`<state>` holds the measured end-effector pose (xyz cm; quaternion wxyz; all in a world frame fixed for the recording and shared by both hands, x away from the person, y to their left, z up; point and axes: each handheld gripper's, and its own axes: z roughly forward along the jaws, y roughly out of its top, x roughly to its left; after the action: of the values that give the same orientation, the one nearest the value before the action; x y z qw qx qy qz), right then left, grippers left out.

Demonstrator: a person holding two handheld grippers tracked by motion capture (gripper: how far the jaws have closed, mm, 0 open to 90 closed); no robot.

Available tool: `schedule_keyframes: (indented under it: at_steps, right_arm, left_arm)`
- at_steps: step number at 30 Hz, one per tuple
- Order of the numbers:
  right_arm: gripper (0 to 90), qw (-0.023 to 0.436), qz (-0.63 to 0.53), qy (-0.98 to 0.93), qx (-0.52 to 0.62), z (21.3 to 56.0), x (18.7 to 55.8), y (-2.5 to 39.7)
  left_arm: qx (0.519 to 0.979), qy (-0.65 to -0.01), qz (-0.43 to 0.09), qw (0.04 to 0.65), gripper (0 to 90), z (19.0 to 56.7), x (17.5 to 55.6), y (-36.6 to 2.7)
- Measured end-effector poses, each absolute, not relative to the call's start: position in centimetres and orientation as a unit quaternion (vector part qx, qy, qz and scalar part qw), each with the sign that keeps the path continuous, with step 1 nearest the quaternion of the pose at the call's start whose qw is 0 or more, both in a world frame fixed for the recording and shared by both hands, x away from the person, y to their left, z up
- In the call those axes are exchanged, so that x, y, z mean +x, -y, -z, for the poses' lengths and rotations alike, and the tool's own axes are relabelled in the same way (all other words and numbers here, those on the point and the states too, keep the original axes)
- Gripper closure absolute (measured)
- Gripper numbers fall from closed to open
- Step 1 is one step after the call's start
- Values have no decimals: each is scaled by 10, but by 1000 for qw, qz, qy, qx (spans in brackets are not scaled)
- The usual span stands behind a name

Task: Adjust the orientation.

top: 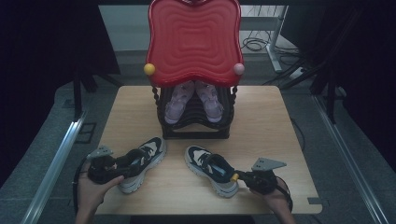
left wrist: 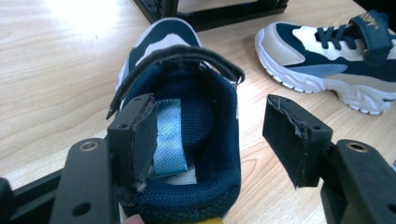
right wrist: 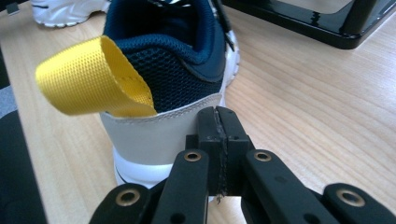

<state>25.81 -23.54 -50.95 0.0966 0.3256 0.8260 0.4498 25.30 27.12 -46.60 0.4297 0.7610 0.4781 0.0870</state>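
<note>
Wooden table [top: 280, 121] carries a black rack [top: 196, 126] with a red tray [top: 194, 39] at its far edge. I note two navy-and-white shoes near me. My left gripper [left wrist: 210, 135] stands wide, one jaw inside the left shoe [left wrist: 196, 140] at its heel. My right gripper [right wrist: 218, 135] is pressed closed at the right shoe [right wrist: 163, 93] heel, apparently pinching nothing, beside its yellow loop [right wrist: 93, 79].

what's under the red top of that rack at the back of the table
Under the red top a pair of pale pink shoes lies on the black rack, toes toward the camera. Their heels and the rack's rear are covered by the top.
</note>
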Motion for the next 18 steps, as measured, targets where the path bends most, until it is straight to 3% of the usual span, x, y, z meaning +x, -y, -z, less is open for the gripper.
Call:
schedule_keyframes:
  at_steps: [18]
  right_arm:
    - [900,81,-451,-842,286,508,248,218]
  left_arm:
    - [747,-474,-99,455,358,450,243,-280]
